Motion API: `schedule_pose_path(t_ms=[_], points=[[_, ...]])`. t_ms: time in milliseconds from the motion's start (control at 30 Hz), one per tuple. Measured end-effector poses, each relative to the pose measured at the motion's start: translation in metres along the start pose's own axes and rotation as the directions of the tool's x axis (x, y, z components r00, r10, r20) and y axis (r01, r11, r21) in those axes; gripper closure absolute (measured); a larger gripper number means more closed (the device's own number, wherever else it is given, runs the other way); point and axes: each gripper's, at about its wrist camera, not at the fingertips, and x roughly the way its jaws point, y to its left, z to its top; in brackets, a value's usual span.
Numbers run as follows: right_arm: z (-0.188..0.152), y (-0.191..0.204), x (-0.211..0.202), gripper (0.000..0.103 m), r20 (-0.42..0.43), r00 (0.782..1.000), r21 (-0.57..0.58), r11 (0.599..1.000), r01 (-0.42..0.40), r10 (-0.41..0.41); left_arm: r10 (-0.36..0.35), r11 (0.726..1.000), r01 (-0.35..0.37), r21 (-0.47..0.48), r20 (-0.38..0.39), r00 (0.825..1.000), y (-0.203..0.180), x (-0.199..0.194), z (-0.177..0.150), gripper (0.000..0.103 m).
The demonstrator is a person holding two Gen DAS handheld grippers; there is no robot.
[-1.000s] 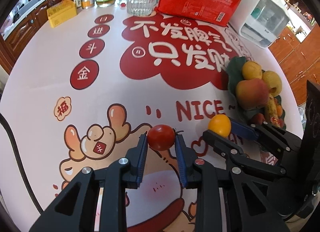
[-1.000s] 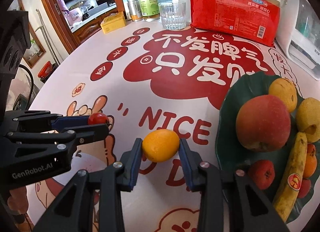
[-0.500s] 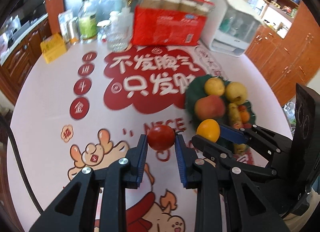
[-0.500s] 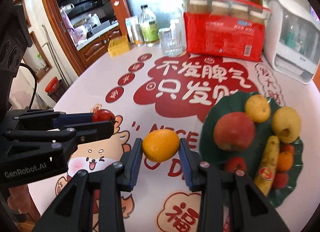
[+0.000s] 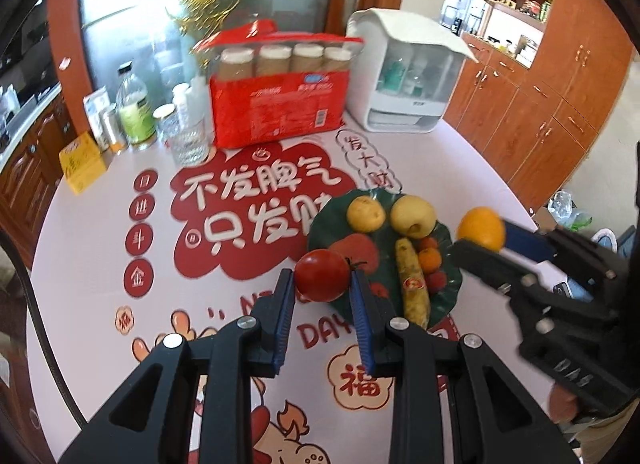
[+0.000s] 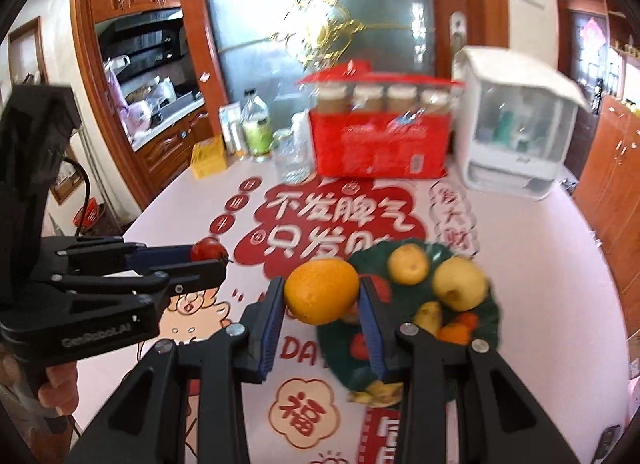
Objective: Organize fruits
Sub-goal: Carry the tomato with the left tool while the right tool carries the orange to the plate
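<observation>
— So, what does the left gripper [image 5: 323, 296] have between its blue pads?

— It pinches a red tomato [image 5: 322, 274], clamped tight on both sides and held clear above the printed tablecloth [image 5: 100, 232]. The tomato's green stem sticks out toward the right pad.

— And the right gripper [image 6: 322, 304]?

— Its pads press on an orange [image 6: 322, 290], gripped at the fingertips, also held in the air. In the left wrist view that orange [image 5: 481, 228] shows off to the right of the tomato, slightly farther out.

— Where is the fruit plate from there?

— Just ahead of the left gripper and a little to its right lies the dark green leaf-shaped plate [image 5: 320, 225], below both held fruits. On it sit two yellow pears [image 5: 413, 216], a red apple [image 5: 362, 248] partly hidden behind the tomato, a banana [image 5: 414, 284] with a sticker, and a few small orange and red fruits.

— Farther out?

— Beyond the plate stands a red pack of paper cups [image 5: 276, 103], with a white lidded organiser box [image 5: 404, 79] on its right. To the left of the pack are a clear glass [image 5: 188, 143], a bottle of greenish liquid [image 5: 134, 111] and a yellow box [image 5: 82, 163]. A person's fingers [image 6: 56, 384] wrap the left gripper's handle.
</observation>
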Motion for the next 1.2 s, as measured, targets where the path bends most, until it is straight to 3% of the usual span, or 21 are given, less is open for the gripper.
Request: schedule_pose_path(t_ms=[300, 533, 733, 933, 1200], points=[[0.047, -0.049, -0.033, 0.066, 0.037, 0.997, 0.057, 0.996, 0.064, -0.066, 0.006, 0.997, -0.009, 0.081, 0.037, 0.999, -0.026, 0.004, 0.046, 0.077], [0.073, -0.079, -0.008, 0.066, 0.005, 0.994, 0.054, 0.993, 0.109, -0.110, 0.037, 0.993, -0.036, 0.110, -0.004, 0.999, -0.036, 0.050, 0.079, 0.076], [0.054, -0.092, 0.038, 0.066, -0.094, 0.991, 0.055, 0.994, 0.096, -0.091, 0.071, 0.992, -0.059, 0.110, -0.108, 0.992, -0.038, 0.116, 0.080, 0.076], [0.015, -0.097, 0.089, 0.066, -0.221, 0.973, 0.052, 0.996, 0.073, -0.059, 0.089, 0.991, -0.067, 0.111, -0.201, 0.976, -0.040, 0.171, 0.067, 0.076], [-0.013, -0.100, 0.130, 0.066, -0.308, 0.951, 0.028, 0.999, 0.046, -0.035, 0.096, 0.993, -0.071, 0.096, -0.280, 0.955, -0.039, 0.218, 0.055, 0.076]])
